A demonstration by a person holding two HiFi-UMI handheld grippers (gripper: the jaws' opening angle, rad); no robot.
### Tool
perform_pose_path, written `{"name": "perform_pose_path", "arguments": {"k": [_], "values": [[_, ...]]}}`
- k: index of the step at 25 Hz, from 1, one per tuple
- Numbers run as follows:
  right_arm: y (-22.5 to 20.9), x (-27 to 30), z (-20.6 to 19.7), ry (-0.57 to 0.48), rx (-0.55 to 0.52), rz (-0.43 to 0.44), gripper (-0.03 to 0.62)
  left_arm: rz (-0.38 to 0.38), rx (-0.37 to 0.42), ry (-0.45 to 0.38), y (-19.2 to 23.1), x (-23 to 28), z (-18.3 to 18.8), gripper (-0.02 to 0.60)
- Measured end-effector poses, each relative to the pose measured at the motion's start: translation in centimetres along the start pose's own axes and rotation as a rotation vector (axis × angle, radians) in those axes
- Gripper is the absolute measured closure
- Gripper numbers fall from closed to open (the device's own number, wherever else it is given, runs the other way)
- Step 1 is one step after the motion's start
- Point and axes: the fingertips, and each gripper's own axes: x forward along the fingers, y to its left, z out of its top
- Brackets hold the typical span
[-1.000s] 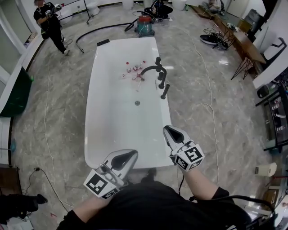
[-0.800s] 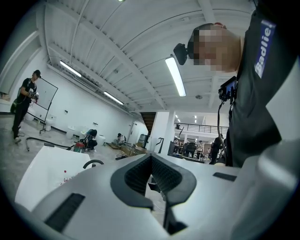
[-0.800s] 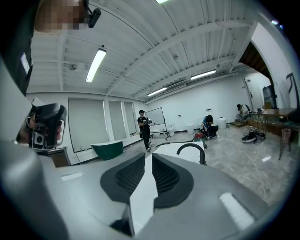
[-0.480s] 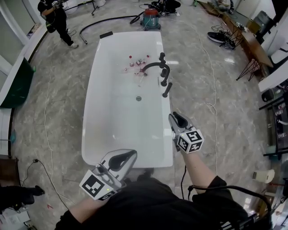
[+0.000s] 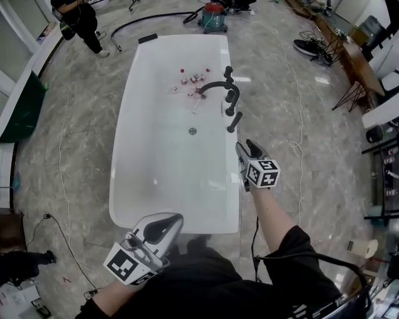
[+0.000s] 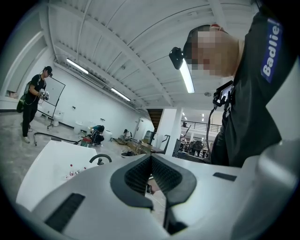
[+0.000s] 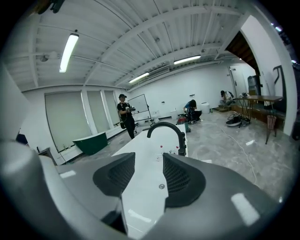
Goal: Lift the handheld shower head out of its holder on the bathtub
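Observation:
A white bathtub (image 5: pixel 128 180) lies lengthwise ahead in the head view. On its right rim stand a black arched faucet (image 5: pixel 215 86) and, nearer to me, the black handheld shower head (image 5: pixel 233 122), upright in its holder. My right gripper (image 5: pixel 249 147) hovers over the right rim just short of the shower head, apart from it; its jaws are opening and nothing is between them. In the right gripper view the faucet (image 7: pixel 167 133) rises beyond the jaws, and I cannot make out the shower head there. My left gripper (image 5: pixel 174 219) is held near my body at the tub's near end, shut and empty.
Small bottles (image 5: pixel 193 78) lie in the tub's far end, beyond the drain (image 5: pixel 192 131). A vacuum cleaner (image 5: pixel 214 15) and a black hose (image 5: pixel 149 22) sit beyond the tub. A person (image 5: pixel 81 22) stands far left. A cable (image 5: pixel 298 134) runs along the floor on the right.
My right gripper has moved forward along the tub's right rim toward the shower head. The left gripper has sunk slightly toward my body. The tub has come closer in view.

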Motion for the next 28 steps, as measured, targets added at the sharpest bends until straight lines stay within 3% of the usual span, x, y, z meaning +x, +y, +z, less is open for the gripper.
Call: {"name": "perform_pose_path", "arguments": {"k": [5,22,28], "values": [[-3.3,4.5,-0.4,0.018,0.049,-0.044,0.414,0.023,-0.005,-0.001,1.2,0.0,-0.2,0.581],[-9.6,15.8,-1.3,0.112,-0.057,-0.163,0.333,0.043,-0.017,0.014,5.3,1.6,-1.8,0.581],[-12.1,18.1,-3.1,0.146,-0.028,-0.21,0.33,0.05,-0.02,0.016,6.5,2.6,-2.1,0.581]]}}
